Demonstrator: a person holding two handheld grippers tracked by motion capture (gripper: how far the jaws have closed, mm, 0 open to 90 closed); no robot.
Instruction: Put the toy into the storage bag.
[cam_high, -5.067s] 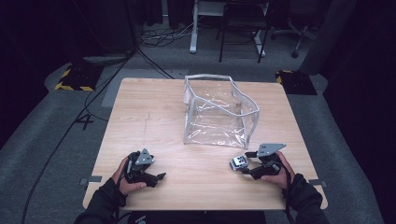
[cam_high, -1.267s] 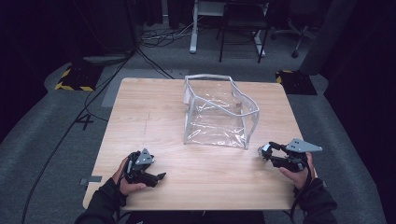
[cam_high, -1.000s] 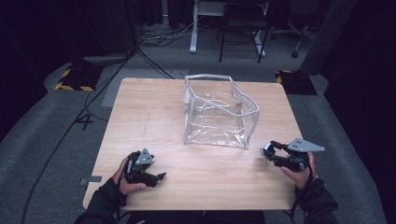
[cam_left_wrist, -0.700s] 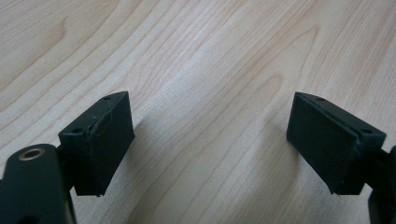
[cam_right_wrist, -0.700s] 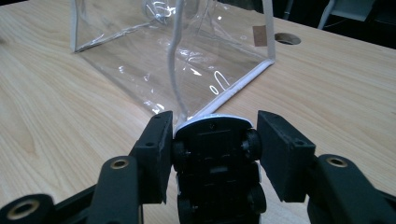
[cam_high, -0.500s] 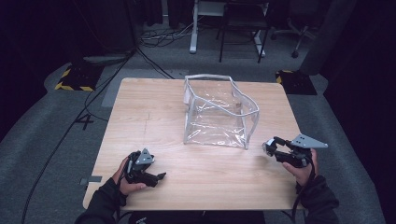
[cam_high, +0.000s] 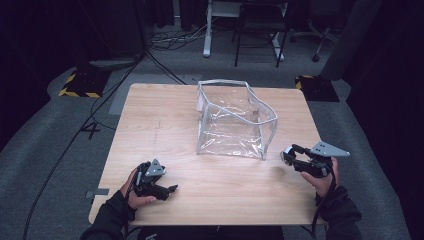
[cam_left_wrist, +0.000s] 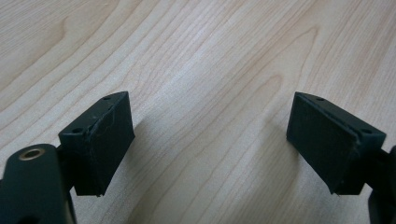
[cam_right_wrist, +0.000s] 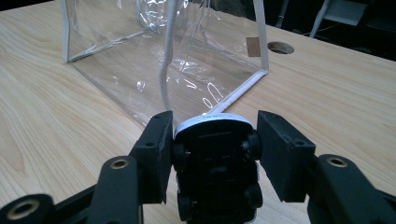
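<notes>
A small toy car (cam_right_wrist: 215, 163), seen from its dark underside with black wheels and a white body edge, is held between the jaws of the right gripper (cam_right_wrist: 214, 156), low in the middle of the right gripper view. In the high view the same toy car (cam_high: 288, 155) is seen at the tip of the right gripper (cam_high: 295, 157), at the lower right of the frame, just beside the near right corner of a clear plastic bag (cam_high: 235, 120). The bag, edged with white piping, is stood open at the centre of the wooden table (cam_high: 150, 125); in the right gripper view the clear plastic bag (cam_right_wrist: 154, 56) is spread across the upper half of the frame. The right gripper is carried by the right hand (cam_high: 322, 180). At the lower left of the high view, the left gripper (cam_high: 167, 189) is rested on the table in the left hand (cam_high: 135, 187). In the left gripper view, the jaws of the left gripper (cam_left_wrist: 210, 140) are shown wide apart with bare wood between them.
</notes>
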